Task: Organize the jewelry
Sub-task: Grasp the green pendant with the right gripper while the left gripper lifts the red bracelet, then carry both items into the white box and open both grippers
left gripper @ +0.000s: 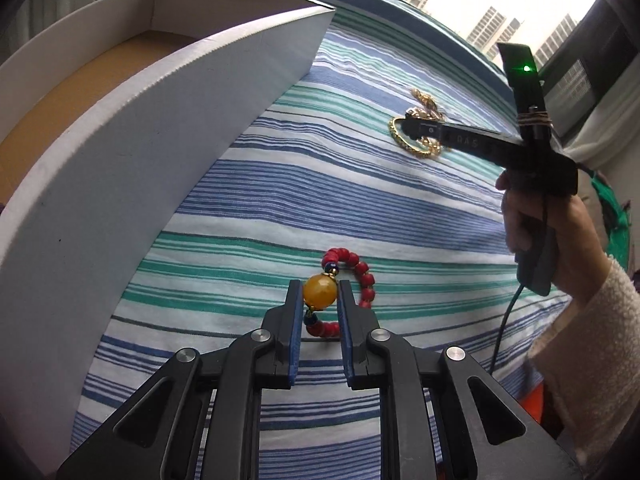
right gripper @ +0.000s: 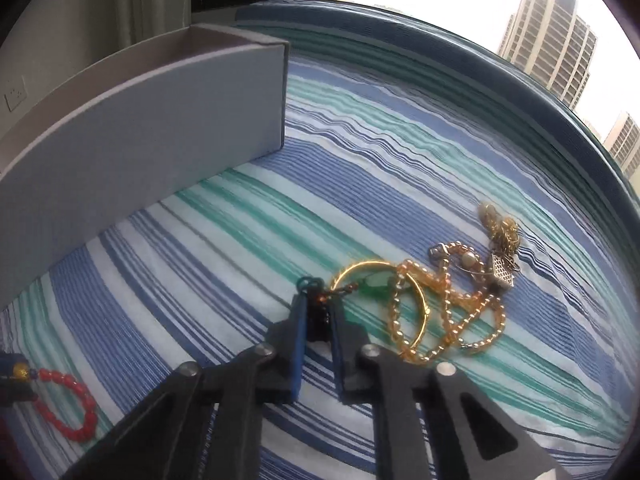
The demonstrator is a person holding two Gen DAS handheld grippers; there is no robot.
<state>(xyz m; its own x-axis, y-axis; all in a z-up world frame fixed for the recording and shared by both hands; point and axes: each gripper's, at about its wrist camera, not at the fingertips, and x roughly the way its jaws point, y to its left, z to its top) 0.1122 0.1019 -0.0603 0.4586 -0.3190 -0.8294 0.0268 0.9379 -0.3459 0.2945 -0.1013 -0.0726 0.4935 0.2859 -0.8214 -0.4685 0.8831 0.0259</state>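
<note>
A red bead bracelet (left gripper: 362,276) with a big amber bead (left gripper: 319,290) lies on the striped cloth. My left gripper (left gripper: 319,294) is shut on the amber bead. The bracelet also shows in the right wrist view (right gripper: 70,400). A tangle of gold jewelry (right gripper: 448,300) lies on the cloth: a gold hoop (right gripper: 384,276), beaded gold chains and a small clasp. My right gripper (right gripper: 318,308) is shut on a dark piece with a green stone (right gripper: 374,288) that hangs from the hoop. In the left wrist view the right gripper (left gripper: 416,130) rests on the gold pile (left gripper: 416,136).
A white open box (left gripper: 160,128) with a brown floor stands at the left; it shows in the right wrist view too (right gripper: 160,120). The striped cloth (left gripper: 320,200) covers a table with a blue rim (right gripper: 520,80). A window with tower blocks lies beyond.
</note>
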